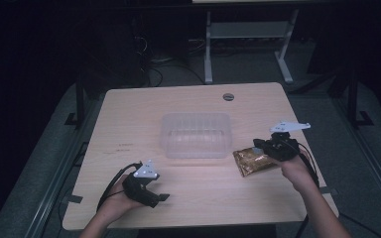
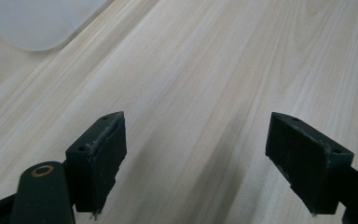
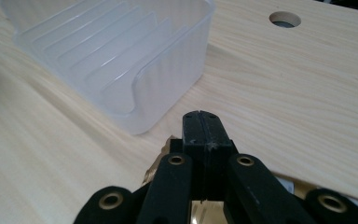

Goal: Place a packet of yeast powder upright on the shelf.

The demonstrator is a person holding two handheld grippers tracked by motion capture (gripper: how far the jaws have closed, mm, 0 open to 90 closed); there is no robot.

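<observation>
A crinkled gold foil packet (image 1: 250, 161) lies on the light wooden table (image 1: 129, 114), just right of a clear ribbed plastic container (image 1: 196, 116). My right gripper (image 1: 258, 145) sits over the packet's upper right edge. In the right gripper view its jaws (image 3: 200, 121) are pressed together with the gold packet (image 3: 165, 145) showing beside and beneath them, and the container (image 3: 168, 70) stands just ahead. My left gripper (image 1: 161, 197) rests near the front left of the table. Its jaws (image 2: 196, 158) stand wide apart over bare wood.
A round cable hole (image 1: 228, 96) sits near the table's far edge, also seen in the right gripper view as a cable hole (image 3: 285, 19). A corner of the container (image 2: 32, 23) shows in the left gripper view. Dark floor and a white desk frame (image 1: 208, 44) lie beyond.
</observation>
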